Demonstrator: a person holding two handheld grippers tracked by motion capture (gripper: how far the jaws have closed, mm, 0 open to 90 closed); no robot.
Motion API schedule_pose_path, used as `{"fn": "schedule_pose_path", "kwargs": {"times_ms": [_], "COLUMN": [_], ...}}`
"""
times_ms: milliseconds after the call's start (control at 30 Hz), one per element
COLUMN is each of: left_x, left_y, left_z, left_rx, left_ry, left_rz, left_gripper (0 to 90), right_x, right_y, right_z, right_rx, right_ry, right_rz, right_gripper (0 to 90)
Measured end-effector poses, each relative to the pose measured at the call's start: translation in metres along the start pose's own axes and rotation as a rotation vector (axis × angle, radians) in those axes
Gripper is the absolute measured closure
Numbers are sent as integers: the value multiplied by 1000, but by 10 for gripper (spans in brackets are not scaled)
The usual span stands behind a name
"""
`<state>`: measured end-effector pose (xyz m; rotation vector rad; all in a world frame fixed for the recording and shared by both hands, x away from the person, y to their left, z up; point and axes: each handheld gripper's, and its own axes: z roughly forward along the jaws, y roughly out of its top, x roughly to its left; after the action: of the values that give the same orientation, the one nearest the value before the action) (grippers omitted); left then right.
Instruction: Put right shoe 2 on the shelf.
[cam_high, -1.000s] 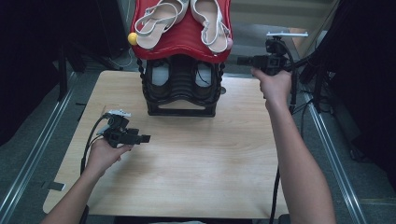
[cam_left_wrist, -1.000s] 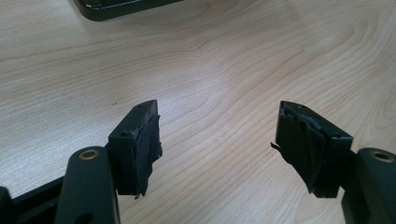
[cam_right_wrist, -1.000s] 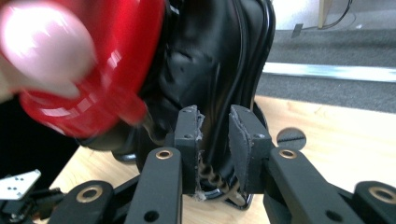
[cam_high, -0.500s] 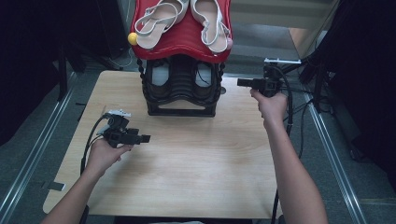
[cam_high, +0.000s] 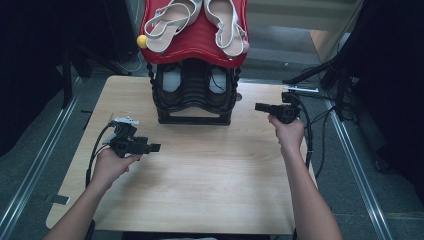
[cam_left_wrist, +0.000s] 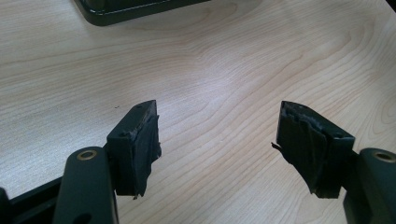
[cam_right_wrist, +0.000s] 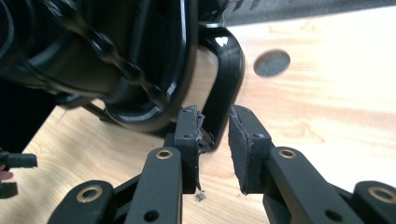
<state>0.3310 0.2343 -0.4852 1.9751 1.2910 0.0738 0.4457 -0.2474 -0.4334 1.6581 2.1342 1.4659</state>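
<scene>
A black shoe rack stands at the back middle of the wooden table. Its red top shelf carries two pale strappy sandals, and dark shoes sit on a lower tier. My right gripper hangs just right of the rack and points left at it. Its jaws stand a narrow gap apart with nothing between them, close to the rack's glossy black leg. My left gripper rests low at the table's left, open and empty over bare wood.
A small yellow ball sits at the red shelf's left edge. A round hole is cut in the table behind the rack's right side. The rack's base corner lies beyond my left jaws. Metal rails and cables run along both table sides.
My right hand has come down from shelf height to just above the table beside the rack's lower right. The left hand has stayed where it was.
</scene>
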Motion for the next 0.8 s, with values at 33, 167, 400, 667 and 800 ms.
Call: {"fn": "schedule_pose_path", "kwargs": {"times_ms": [33,167,400,667,800], "left_x": [0,1,0,-1,-5], "left_y": [0,0,-1,-1,0], "left_z": [0,1,2,5,7], "left_rx": [-1,5,7,1,-7], "left_ry": [-1,0,0,-3,-11], "left_rz": [1,7,11,29,44], "left_gripper": [302,301,297,301,300], "right_x": [-3,-11,-20,-23,-23], "right_y": [-3,-18,-37,-45,-47], "right_z": [1,5,11,12,13], "right_rx": [0,13,9,-12,-19], "right_ry": [2,7,18,17,19], "right_rz": [6,25,45,53,55], "right_gripper": [749,749,749,749,748]}}
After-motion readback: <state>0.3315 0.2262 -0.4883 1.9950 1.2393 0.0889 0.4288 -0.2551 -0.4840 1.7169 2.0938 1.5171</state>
